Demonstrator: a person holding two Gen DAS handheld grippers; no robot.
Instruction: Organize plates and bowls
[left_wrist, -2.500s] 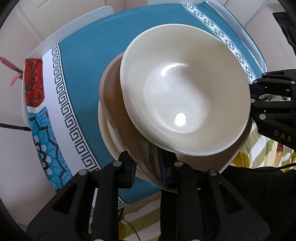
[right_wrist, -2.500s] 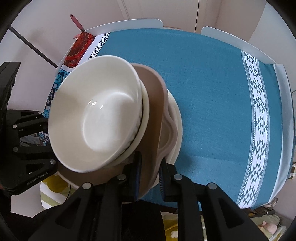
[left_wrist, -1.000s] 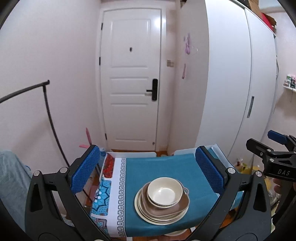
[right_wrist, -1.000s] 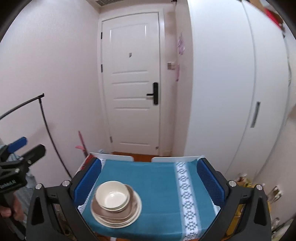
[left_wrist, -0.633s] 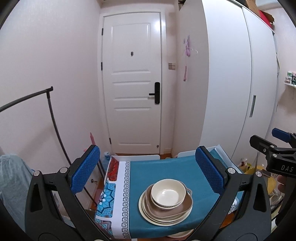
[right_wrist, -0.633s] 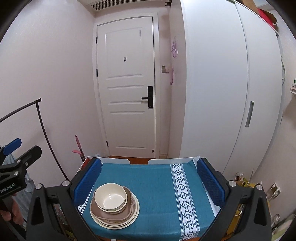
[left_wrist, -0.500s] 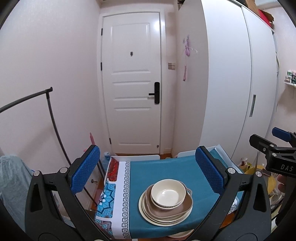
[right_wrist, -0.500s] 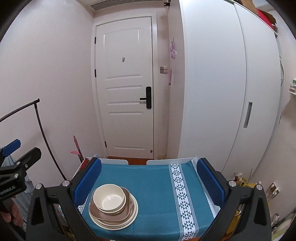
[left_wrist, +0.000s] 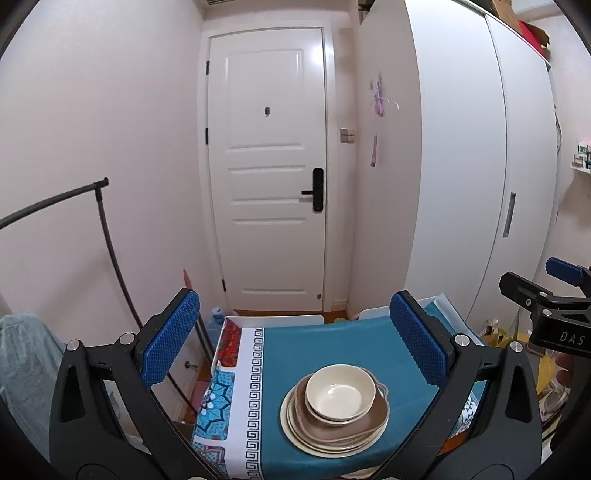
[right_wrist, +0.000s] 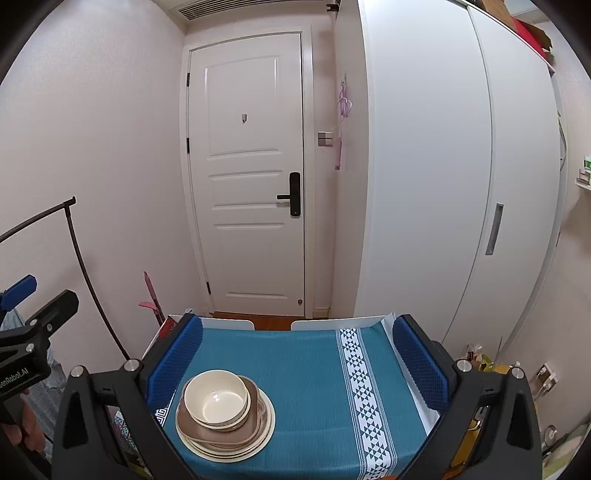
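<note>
Left wrist view: both tools, left tool (left_wrist: 295, 347) and right tool (right_wrist: 297, 360), now gape wide and empty, pulled back from the stack (left_wrist: 334, 410) left on the surface (left_wrist: 325, 343), so stacking looks finished.

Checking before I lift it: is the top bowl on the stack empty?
Empty: the top bowl sits upright and both wrist views show only its bare cream inside.

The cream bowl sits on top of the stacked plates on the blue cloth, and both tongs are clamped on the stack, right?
Not quite. The cream bowl does top the stacked plates on the blue cloth, but both wrist views show the left tongs and right tongs wide open, away from the stack.
</note>
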